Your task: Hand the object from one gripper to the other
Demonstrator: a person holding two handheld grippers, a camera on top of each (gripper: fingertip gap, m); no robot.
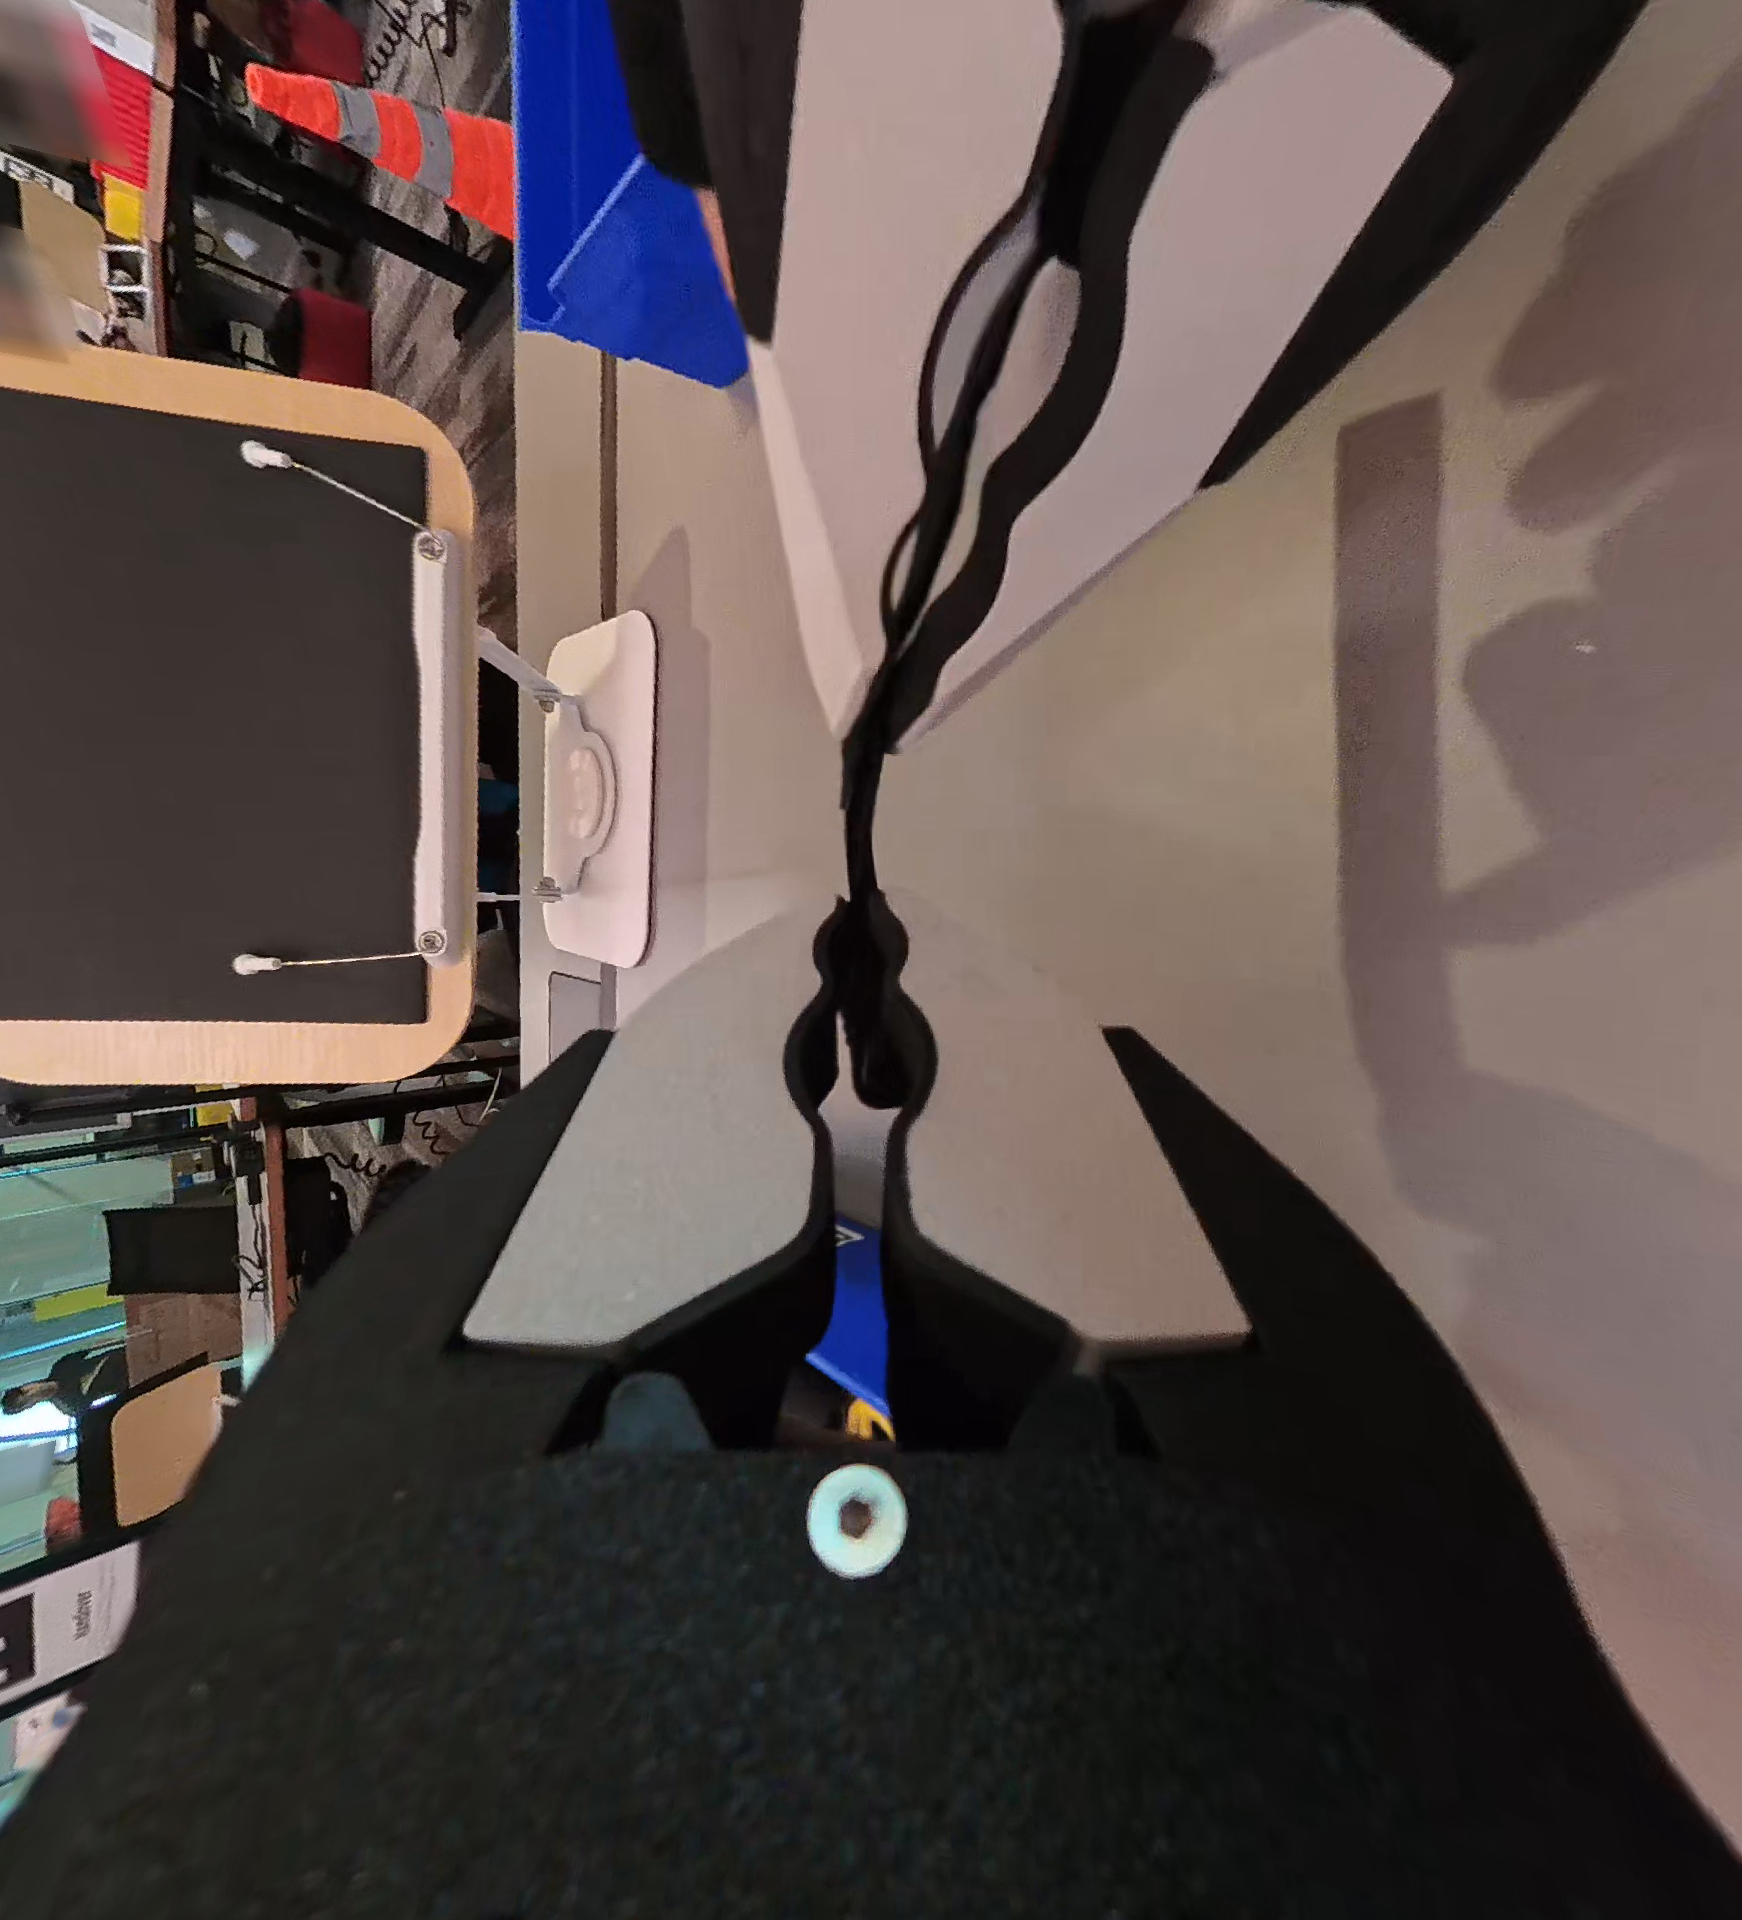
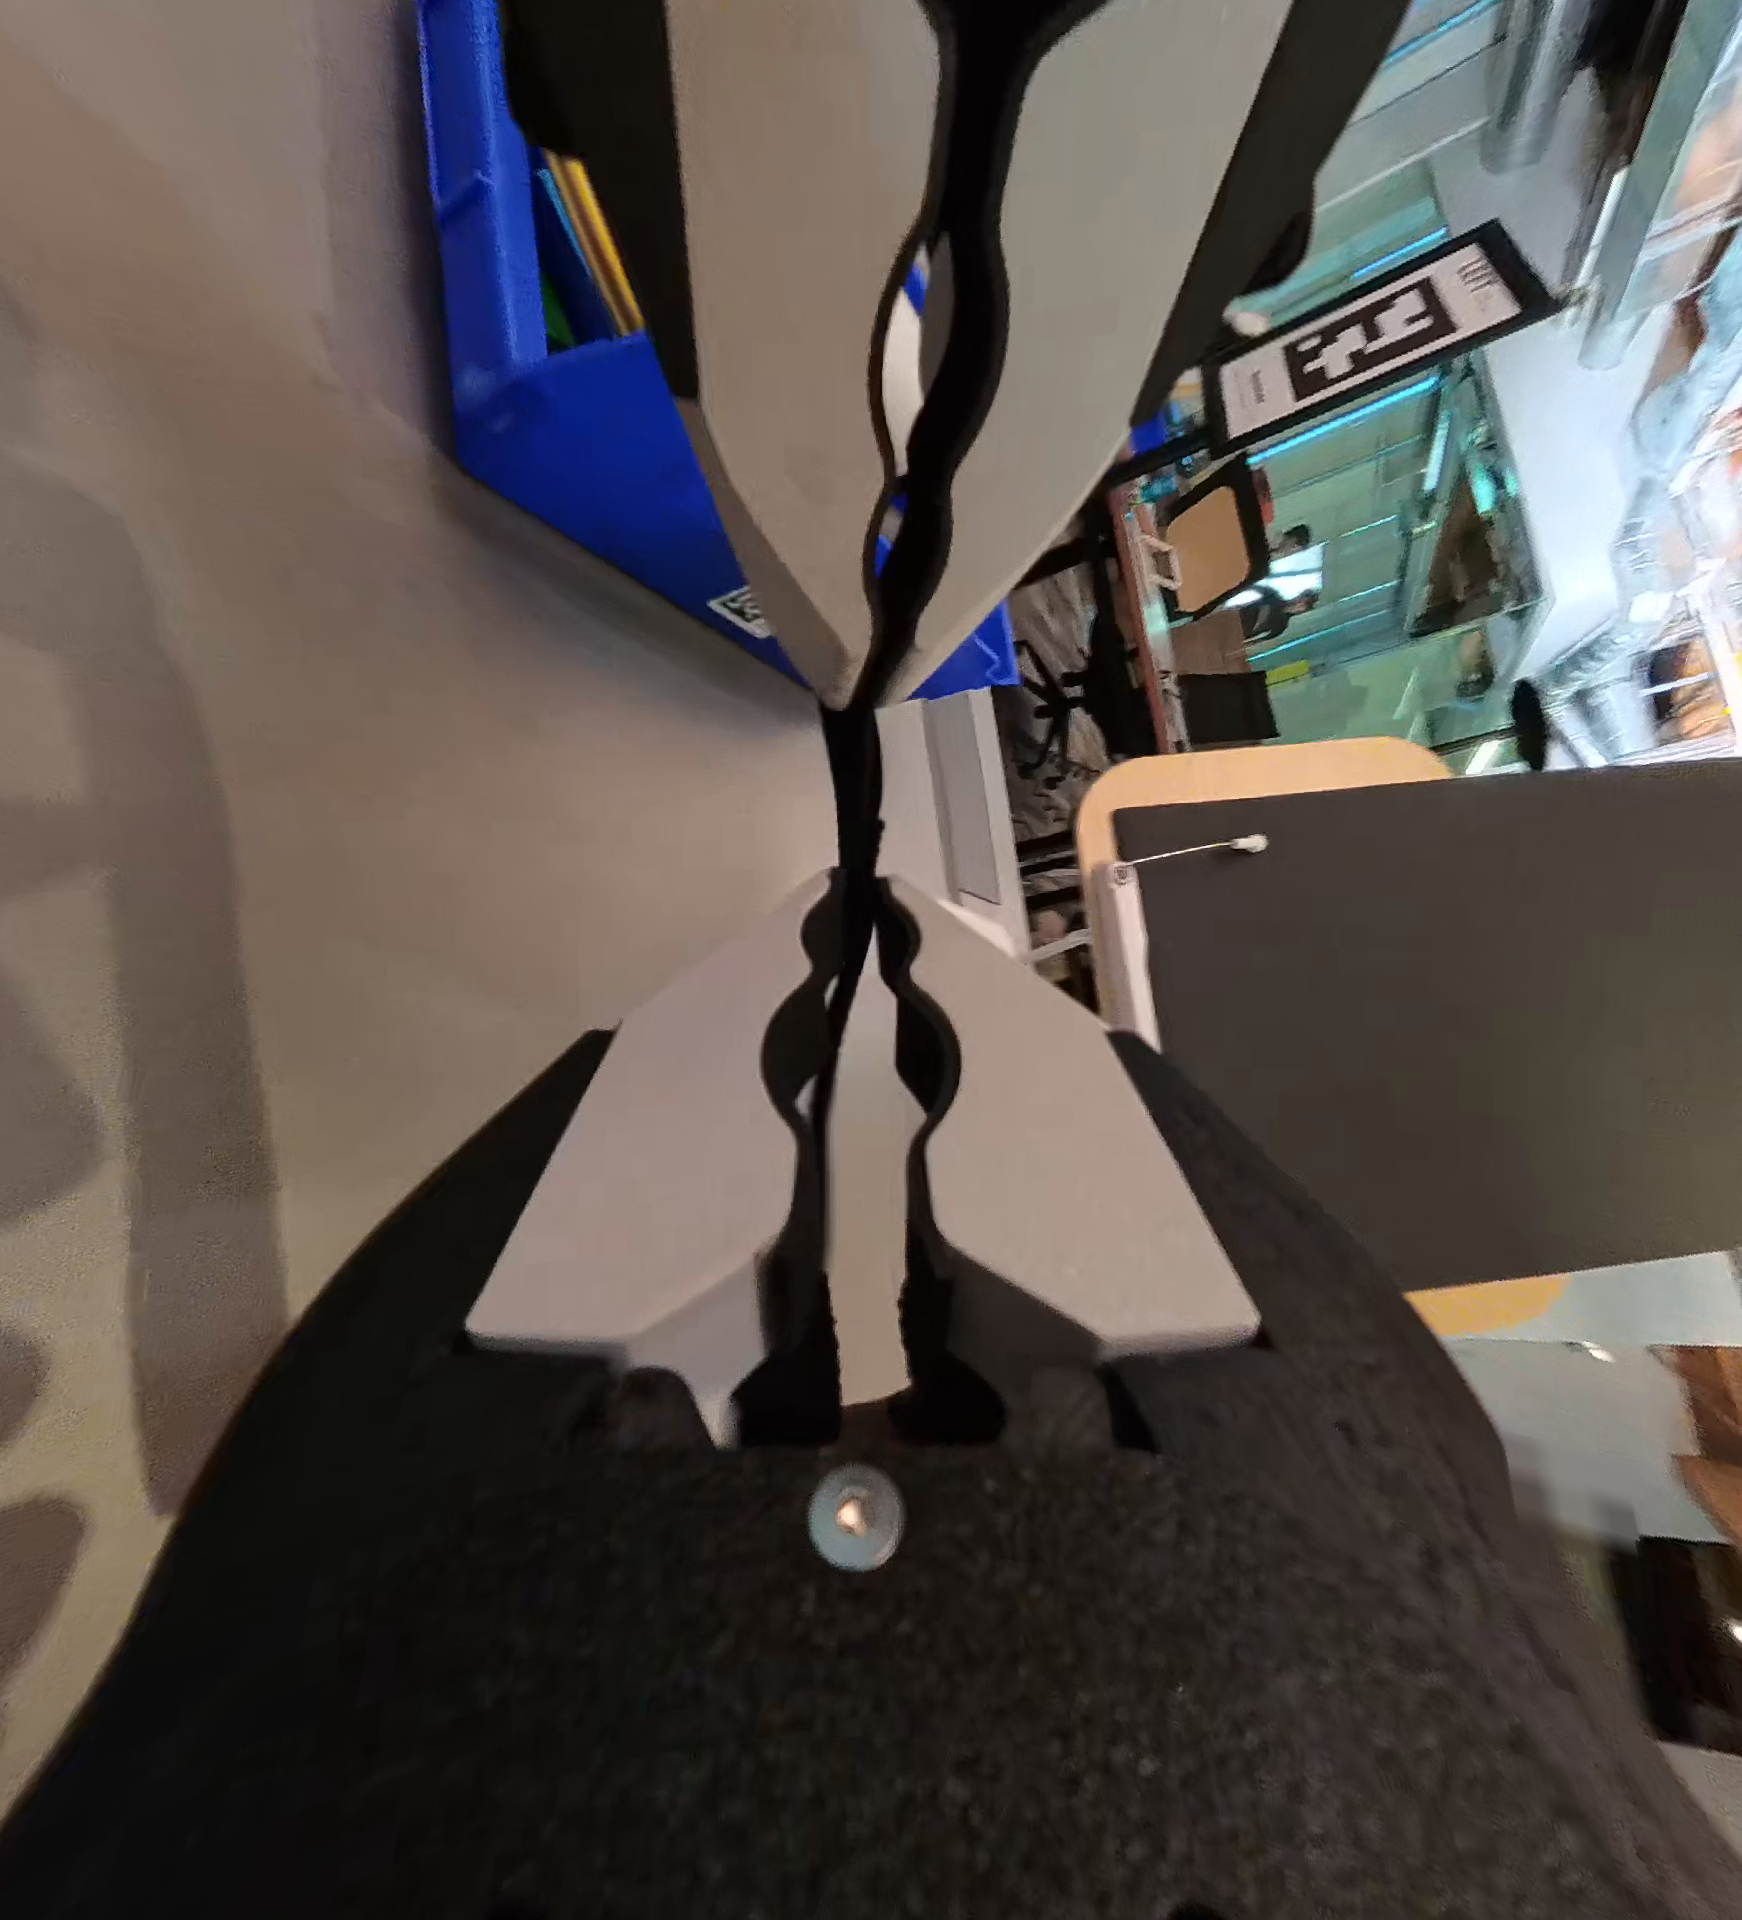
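A thin black cord (image 1: 859,831) runs taut between my two grippers, which face each other tip to tip above the white table (image 1: 1262,831). My left gripper (image 1: 859,914) is shut on one end of the cord, which sits bunched between its wavy black pads. My right gripper (image 2: 859,883) is shut on the cord (image 2: 854,790) at its fingertips, and a strand runs on down between its pads. Each gripper also shows in the other's view: the right one at the top of the left wrist view (image 1: 867,738), the left one at the top of the right wrist view (image 2: 856,696).
A blue bin (image 2: 576,436) with coloured items stands on the table behind the grippers and also shows in the left wrist view (image 1: 628,260). A black chair with a wooden rim (image 1: 171,707) stands past the table edge. A white mount (image 1: 602,790) sits at that edge. The grippers are tip to tip, or close to it.
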